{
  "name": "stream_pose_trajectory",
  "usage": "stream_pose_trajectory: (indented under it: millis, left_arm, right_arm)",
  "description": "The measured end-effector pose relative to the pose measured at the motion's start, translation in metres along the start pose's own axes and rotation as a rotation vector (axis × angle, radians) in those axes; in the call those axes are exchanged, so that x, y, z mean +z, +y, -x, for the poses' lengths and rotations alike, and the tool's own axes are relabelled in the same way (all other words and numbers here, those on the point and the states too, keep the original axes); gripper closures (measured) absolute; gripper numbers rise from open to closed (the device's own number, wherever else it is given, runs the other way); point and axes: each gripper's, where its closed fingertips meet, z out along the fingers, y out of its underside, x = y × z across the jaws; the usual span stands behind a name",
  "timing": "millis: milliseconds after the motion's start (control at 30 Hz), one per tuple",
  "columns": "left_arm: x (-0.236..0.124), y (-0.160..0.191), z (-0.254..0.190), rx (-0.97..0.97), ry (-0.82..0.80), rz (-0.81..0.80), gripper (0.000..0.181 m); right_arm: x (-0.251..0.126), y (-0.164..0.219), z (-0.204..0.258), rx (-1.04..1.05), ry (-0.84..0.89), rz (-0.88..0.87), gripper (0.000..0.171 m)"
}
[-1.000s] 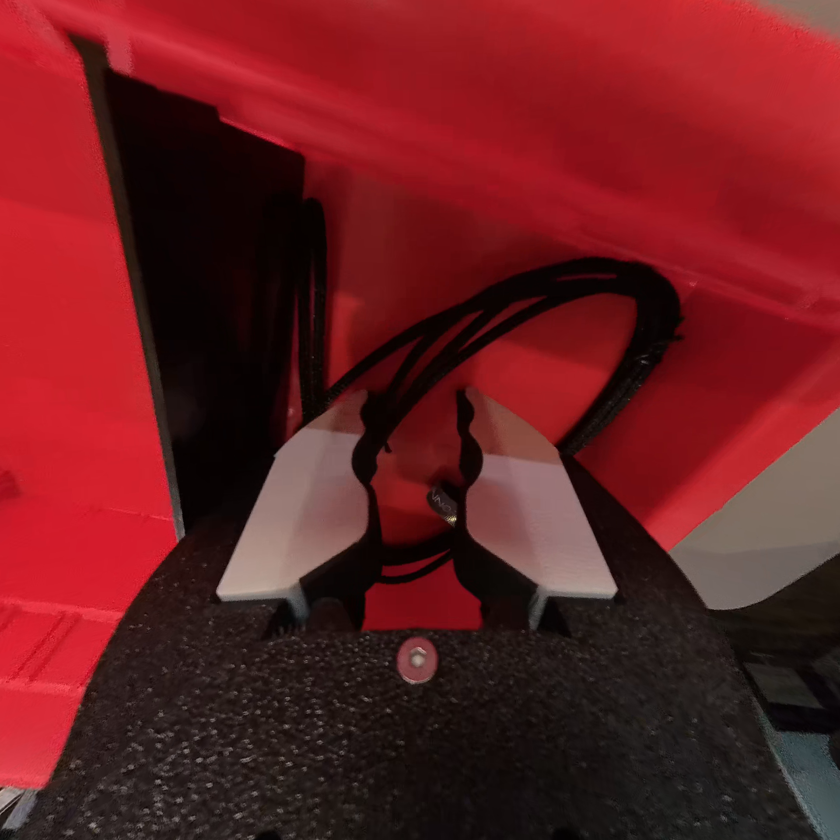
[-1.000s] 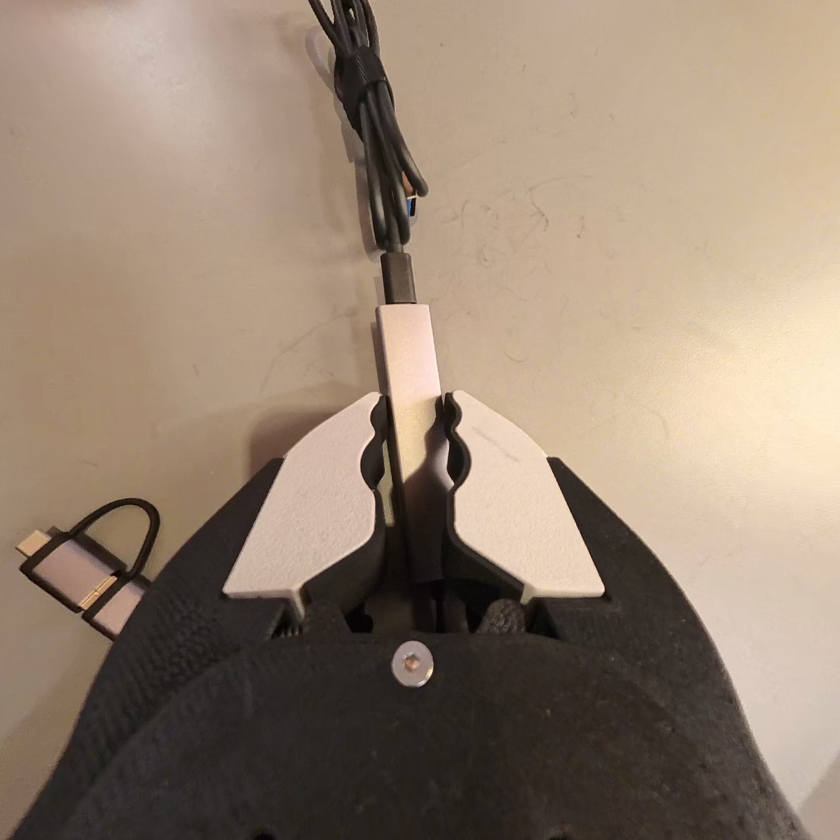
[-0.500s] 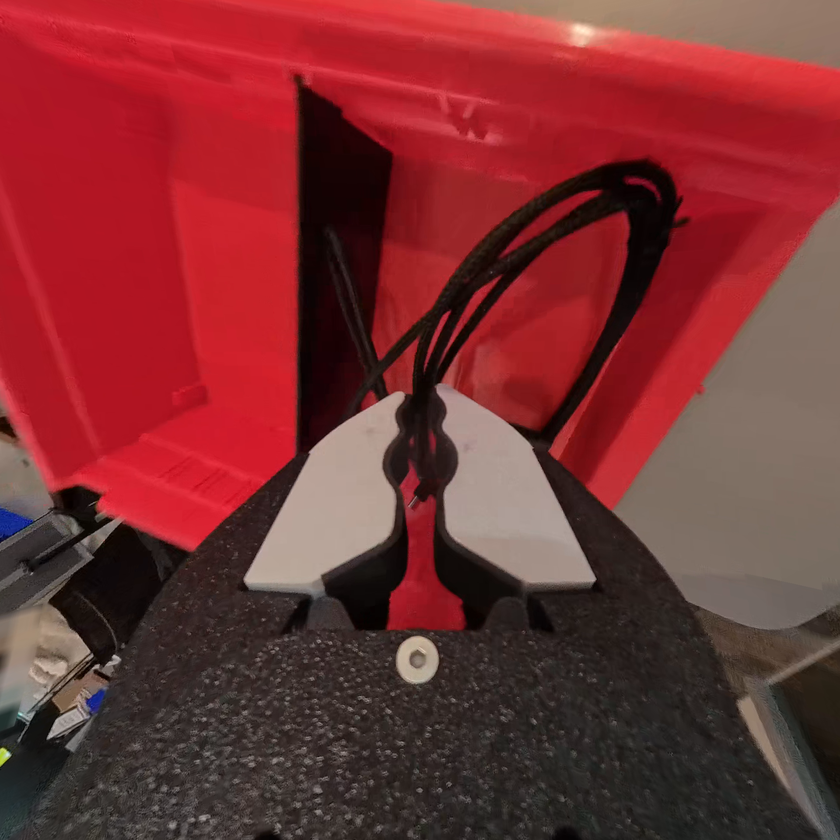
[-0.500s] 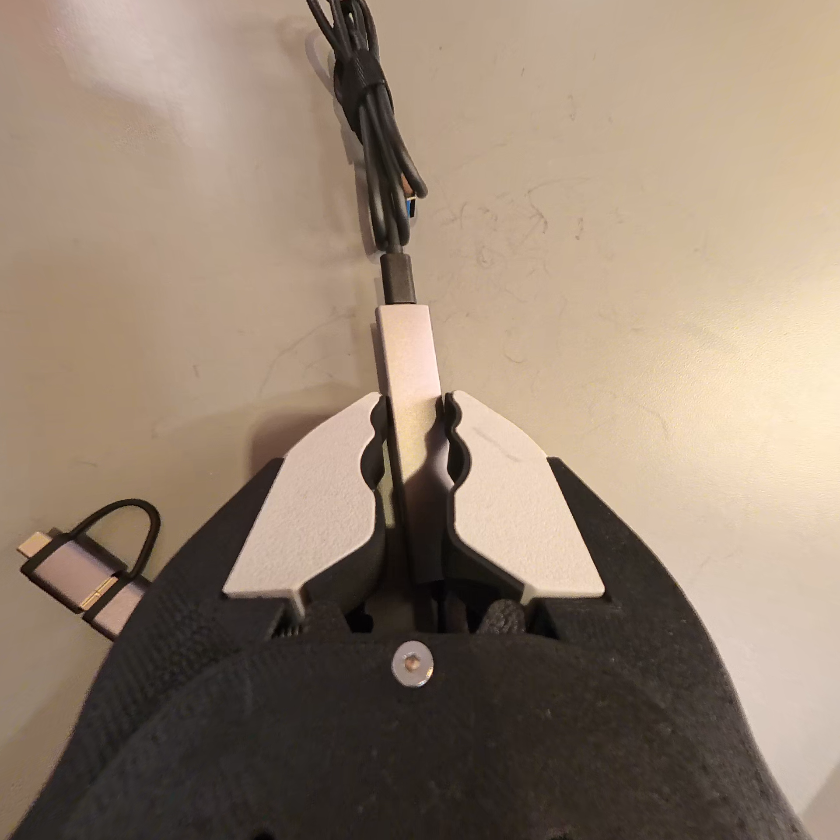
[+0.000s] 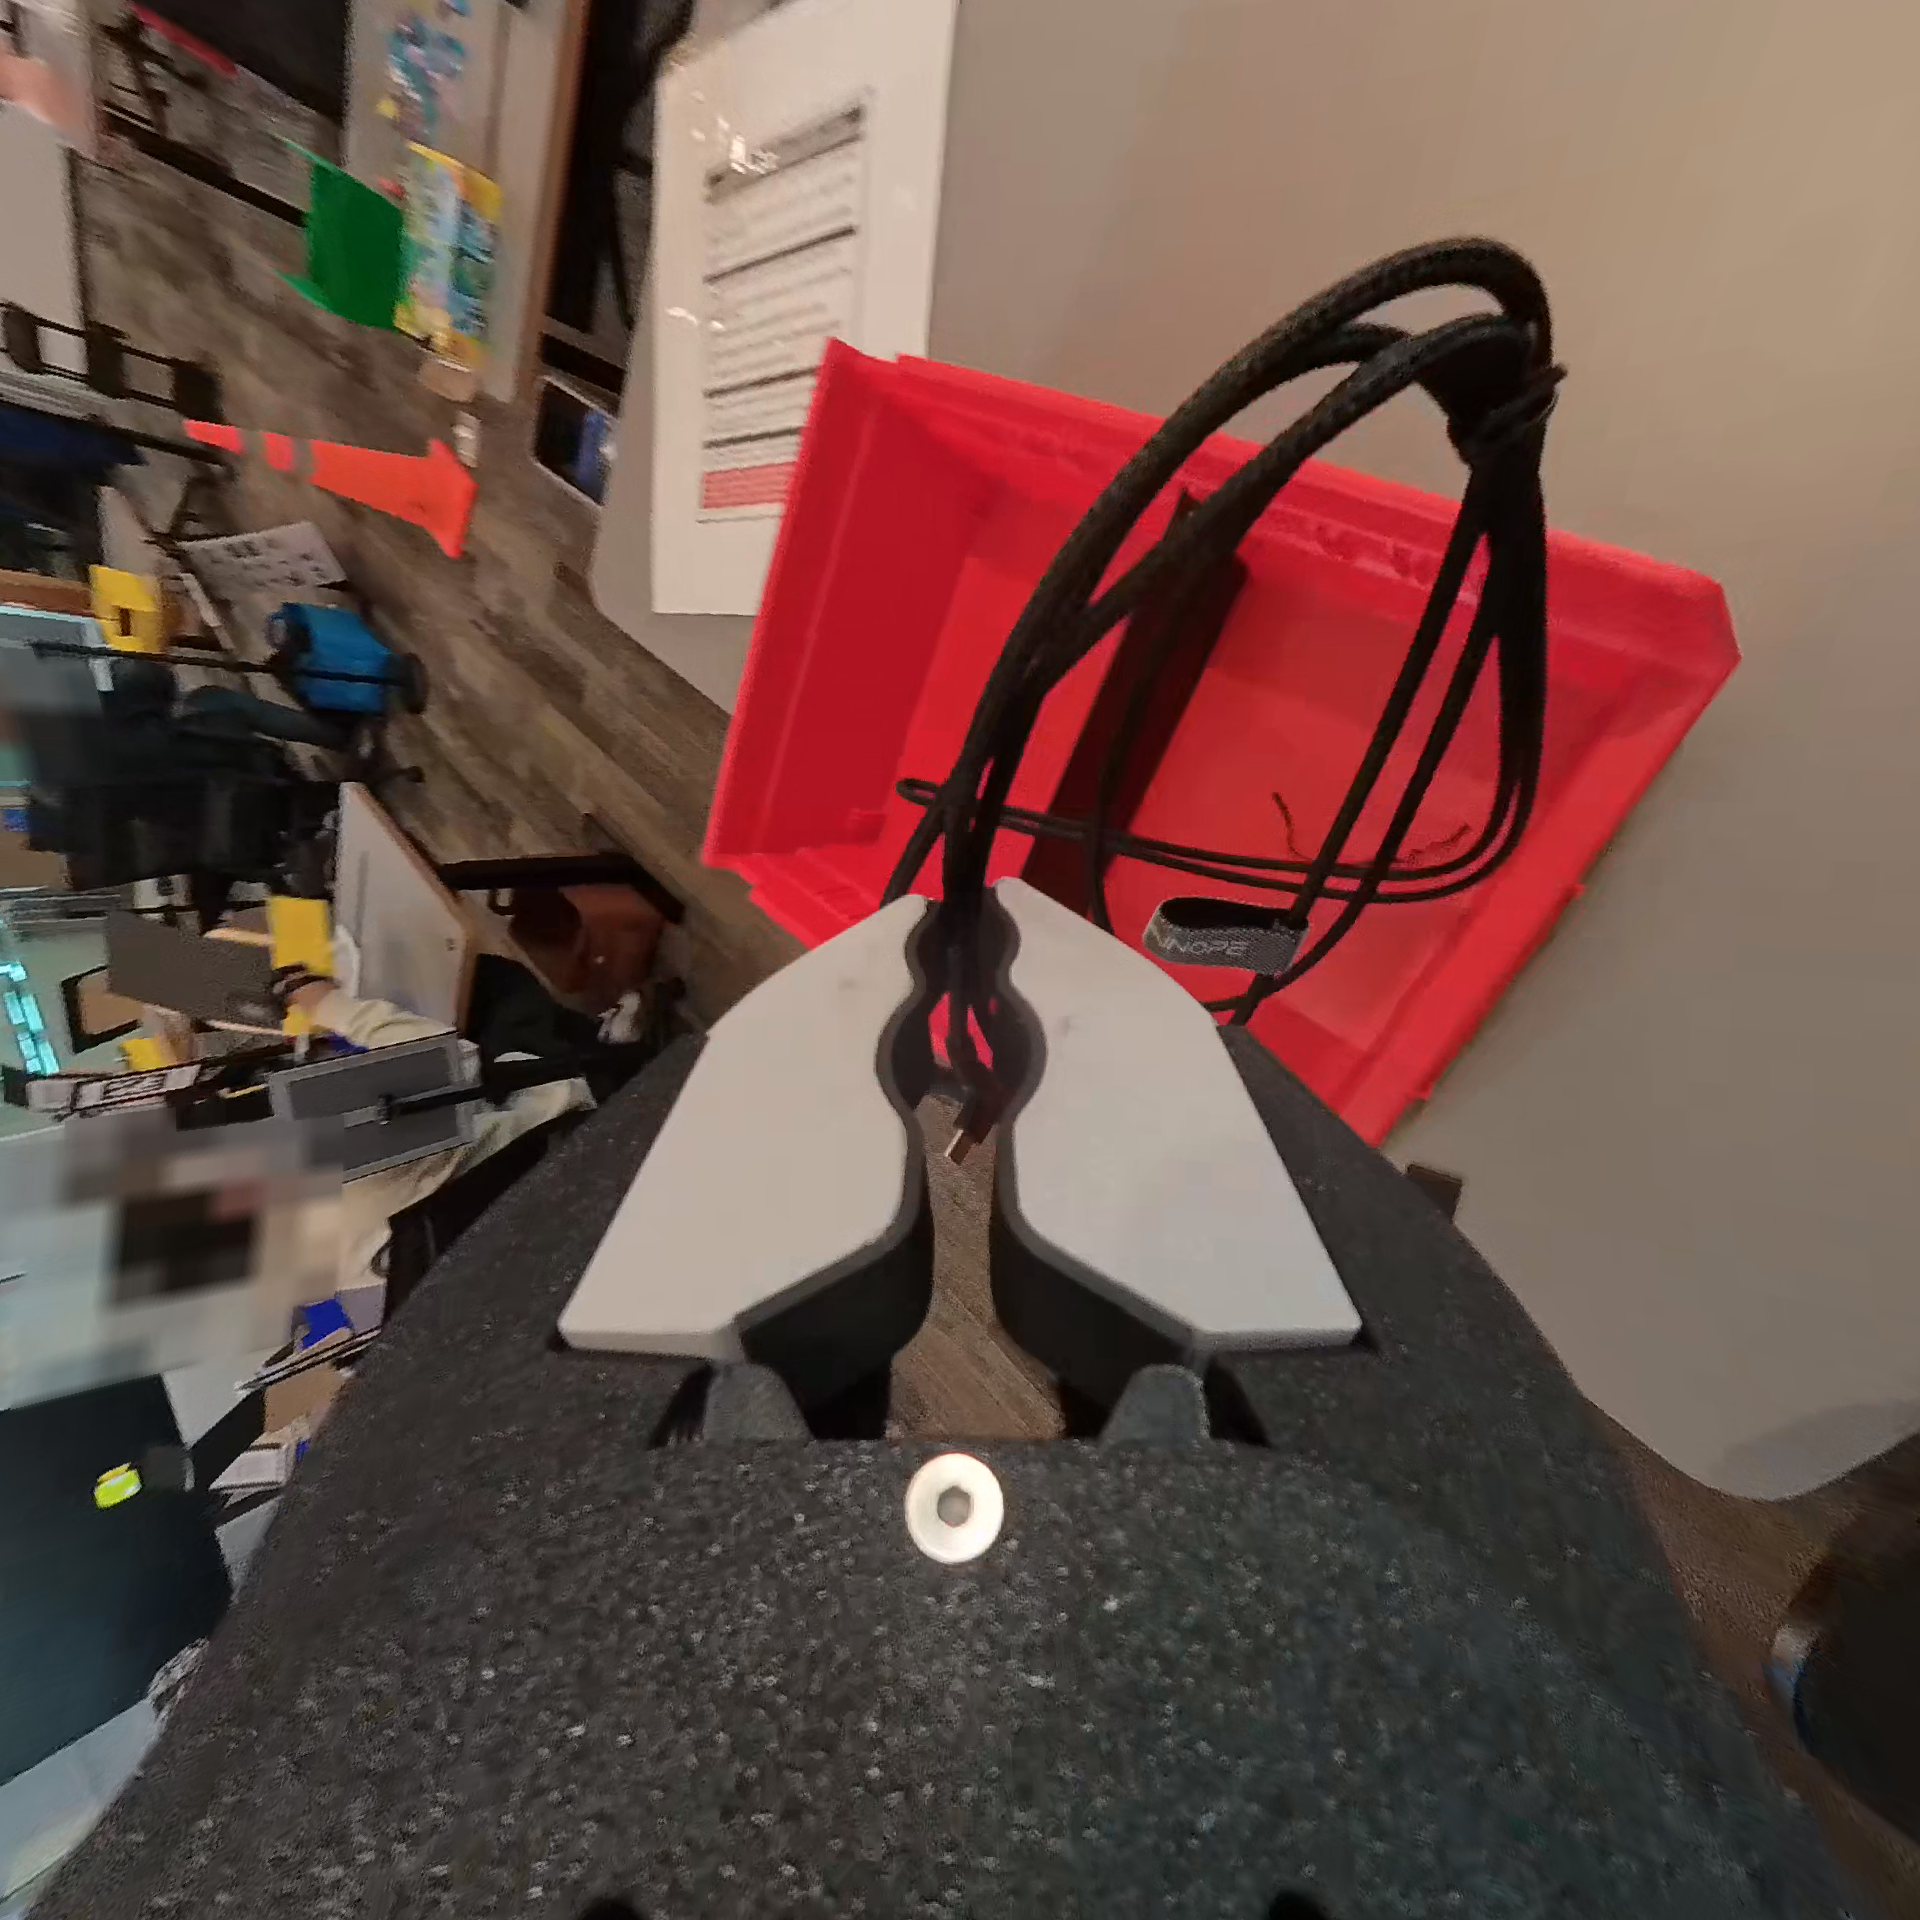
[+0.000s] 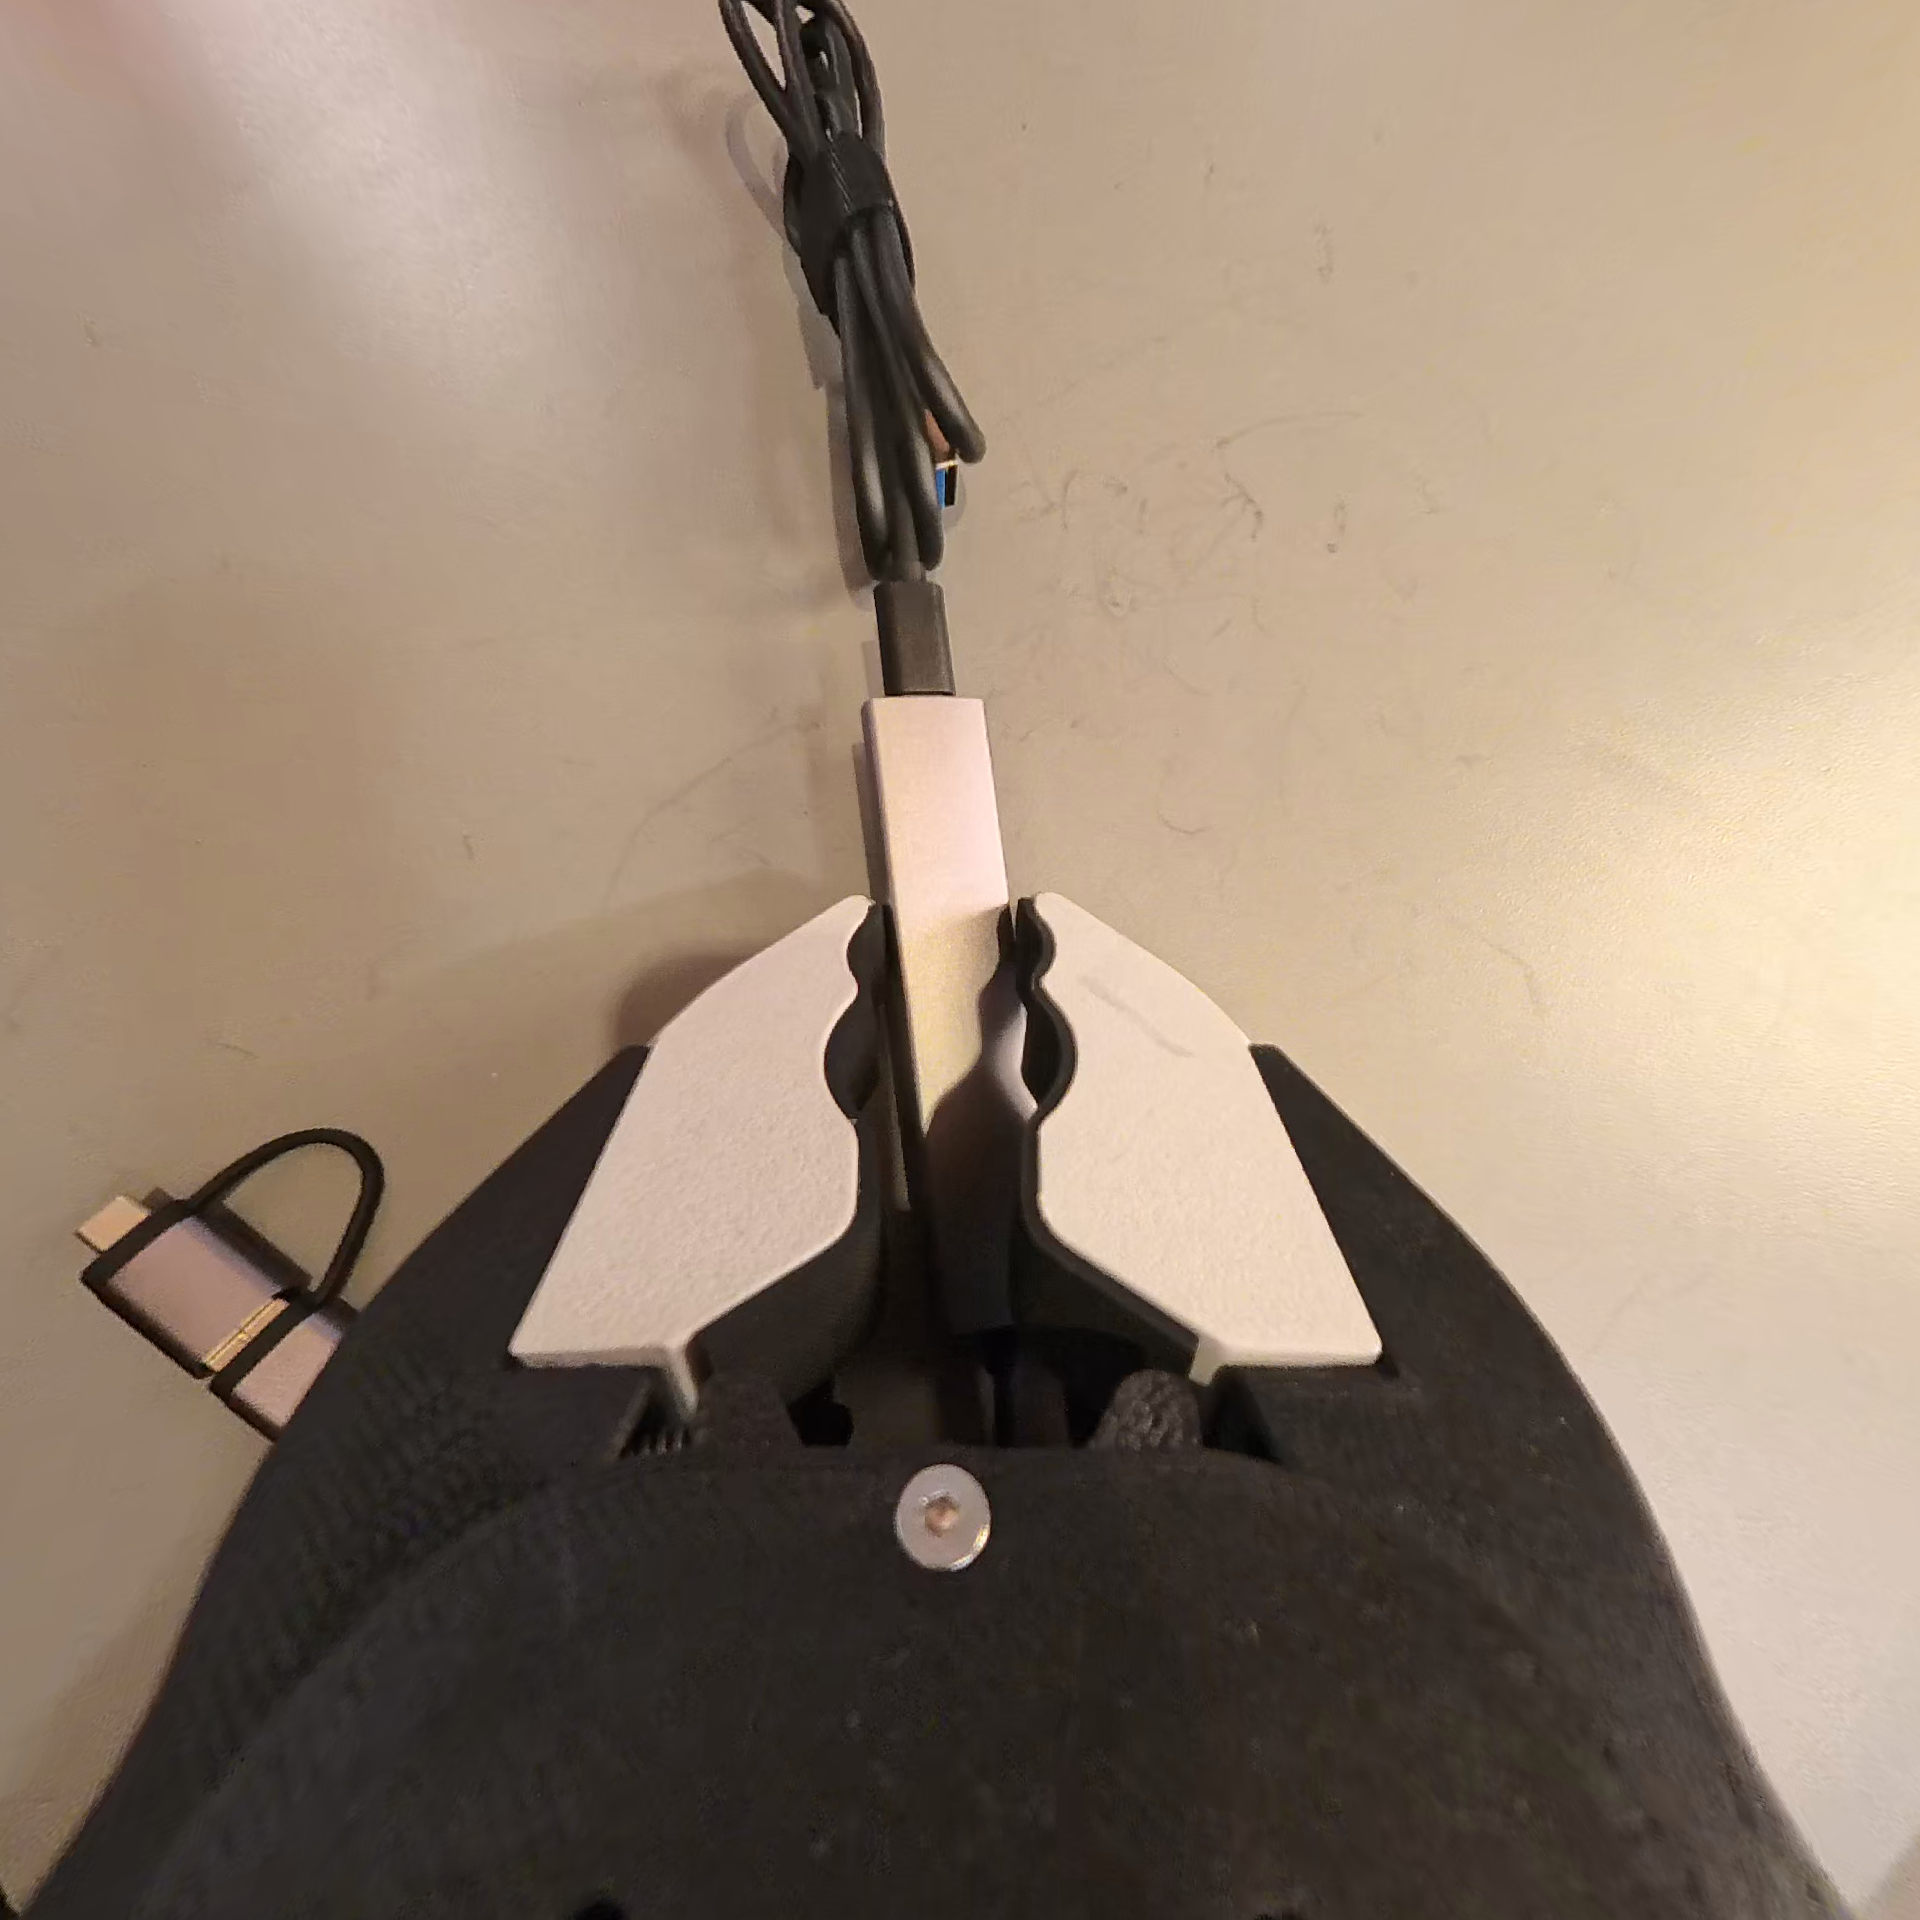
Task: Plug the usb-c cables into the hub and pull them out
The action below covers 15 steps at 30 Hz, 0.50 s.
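My left gripper (image 5: 961,925) is shut on a coiled black braided USB-C cable (image 5: 1340,436) and holds it in the air in front of the red bin (image 5: 1351,748). The cable's plug (image 5: 971,1127) hangs between the fingers. My right gripper (image 6: 945,914) is shut on the silver hub (image 6: 930,800), which lies on the beige table (image 6: 1455,520). A dark plug (image 6: 914,639) with a bundled grey cable (image 6: 862,312) sits in the hub's far end.
A silver double-ended adapter with a black loop (image 6: 229,1278) lies on the table at the left of the right gripper. A second thin black cable with a strap (image 5: 1216,930) lies in the red bin. A paper sheet (image 5: 790,312) lies beyond the bin.
My left gripper has shut on the black cable inside the red bin and lifted it up and out, away from the bin. The right gripper and hub have not moved.
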Motion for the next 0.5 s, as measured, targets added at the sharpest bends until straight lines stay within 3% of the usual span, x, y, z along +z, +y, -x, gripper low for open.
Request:
stream_pose_trajectory:
  millis: [33,267,500]
  left_arm:
    - [-0.004,-0.004,0.005,-0.002,-0.03,-0.005,0.175]
    - [-0.043,-0.048,0.053,-0.027,-0.298,-0.069,0.175]
    - [-0.057,-0.178,0.027,-0.034,-0.256,-0.369,0.175]
  right_arm:
    - [0.0,0.0,0.0,-0.001,-0.003,0.0,0.148]
    - [-0.001,0.0,0.0,-0.003,-0.021,-0.004,0.148]
    - [0.0,0.0,-0.003,-0.024,-0.028,-0.002,0.148]
